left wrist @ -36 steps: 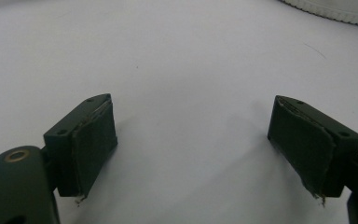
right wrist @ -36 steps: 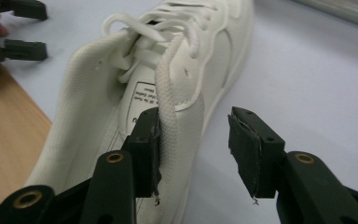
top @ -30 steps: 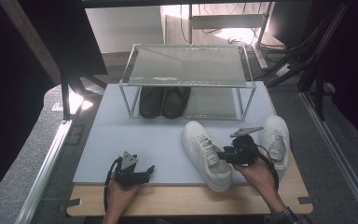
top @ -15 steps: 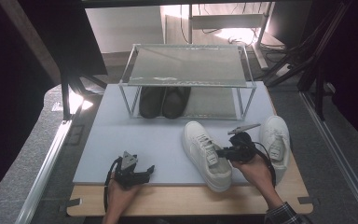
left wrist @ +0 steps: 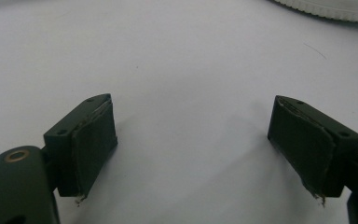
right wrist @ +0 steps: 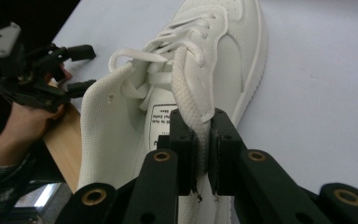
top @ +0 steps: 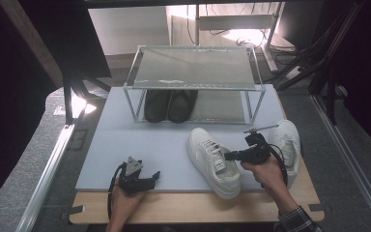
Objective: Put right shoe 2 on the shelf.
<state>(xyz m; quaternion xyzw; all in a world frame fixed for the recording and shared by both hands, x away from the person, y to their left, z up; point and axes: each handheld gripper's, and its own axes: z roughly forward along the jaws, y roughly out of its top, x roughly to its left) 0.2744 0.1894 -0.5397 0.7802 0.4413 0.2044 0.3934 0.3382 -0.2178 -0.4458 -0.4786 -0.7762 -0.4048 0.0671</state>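
Observation:
Two white sneakers lie on the grey mat (top: 140, 140). My right gripper (top: 228, 155) reaches across the left sneaker (top: 215, 159). Its jaws have just been closing and now the gripper (right wrist: 202, 122) is shut on the upright side edge of that sneaker's (right wrist: 223, 60) opening, beside the laces. The other sneaker (top: 286, 140) lies to the right of my hand. My left gripper (top: 155, 177) rests low at the mat's front edge. It (left wrist: 193, 149) stands open with bare mat between the pads, and a strip of white sole (left wrist: 326, 7) shows far ahead.
A wire-framed rack (top: 193, 67) with a clear top shelf stands at the back of the mat, a pair of black shoes (top: 169, 105) under it. The wooden table edge (top: 188, 208) runs along the front. My left gripper (right wrist: 42, 70) also appears in the right gripper view.
My right gripper has closed its jaws on the left sneaker's side edge, shifting only slightly. The left gripper has stayed where it was.

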